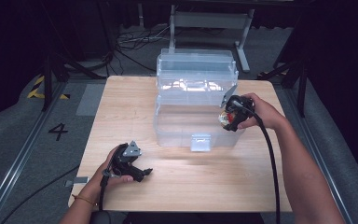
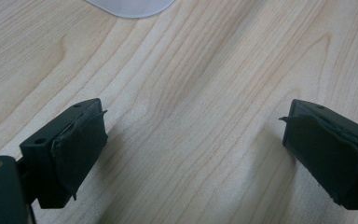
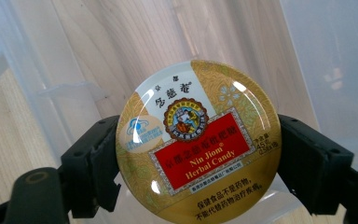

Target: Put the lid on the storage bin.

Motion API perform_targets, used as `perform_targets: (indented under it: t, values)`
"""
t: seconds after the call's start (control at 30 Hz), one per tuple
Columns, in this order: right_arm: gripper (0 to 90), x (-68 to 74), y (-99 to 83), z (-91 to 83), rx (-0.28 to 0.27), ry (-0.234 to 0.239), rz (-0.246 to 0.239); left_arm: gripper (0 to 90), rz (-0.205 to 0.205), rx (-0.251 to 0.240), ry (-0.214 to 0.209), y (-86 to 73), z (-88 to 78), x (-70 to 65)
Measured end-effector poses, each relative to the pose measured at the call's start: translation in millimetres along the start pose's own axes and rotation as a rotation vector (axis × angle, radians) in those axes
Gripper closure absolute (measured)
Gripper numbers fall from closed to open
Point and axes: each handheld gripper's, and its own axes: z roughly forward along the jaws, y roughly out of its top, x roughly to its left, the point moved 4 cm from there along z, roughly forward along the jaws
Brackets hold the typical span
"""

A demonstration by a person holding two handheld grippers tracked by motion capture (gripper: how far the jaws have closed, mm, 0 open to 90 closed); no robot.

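**Candy tin held over the open storage box**

While the left gripper (image 1: 142,173) rests low on the bare wood of the counter (image 1: 121,98) near its front left, the right gripper (image 1: 227,120) hangs at the right end of a clear plastic storage box (image 1: 182,126) with a round tin clamped between its jaws. In the right gripper view the tin (image 3: 198,140) faces the camera flat-on: a gold lid with a red band reading "Nin Jiom Herbal Candy", Chinese lettering above and below it, and a small round emblem at the centre. Both black jaws press against its rim, one on each side. Behind the tin lie the translucent walls of the box and the wood grain seen through them.

In the high view the box stands at the middle of the counter, its lid (image 1: 196,70) tilted up at the back and a small latch (image 1: 200,142) on its front wall. The person's right hand (image 1: 261,112) holds the right gripper just at the box's right front corner, with the black cable (image 1: 271,158) trailing back along the forearm.

In the left gripper view the jaws stand wide apart with nothing between them, only pale wood grain below. A rounded corner of the box (image 2: 130,7) shows at the top edge. The left hand (image 1: 107,170) holds this gripper well apart from the box.
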Motion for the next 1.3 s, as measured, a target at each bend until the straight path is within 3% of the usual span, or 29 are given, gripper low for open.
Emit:
perform_targets:
  t: [0.73, 0.87, 1.3]
  values:
    - [20.1, -4.8, -11.2, 14.2, 0.016, 0.041, 0.043, 6.4, 0.0, 0.0, 0.001, 0.0, 0.0, -0.1]
    - [20.1, -4.3, -16.0, 16.3, 0.031, 0.033, 0.025, 6.4, 0.0, 0.0, 0.001, 0.0, 0.0, 0.0]
    - [19.8, -2.5, -17.9, 14.7, 0.016, 0.033, 0.049, 6.4, 0.001, 0.0, 0.001, 0.0, 0.0, 0.0]
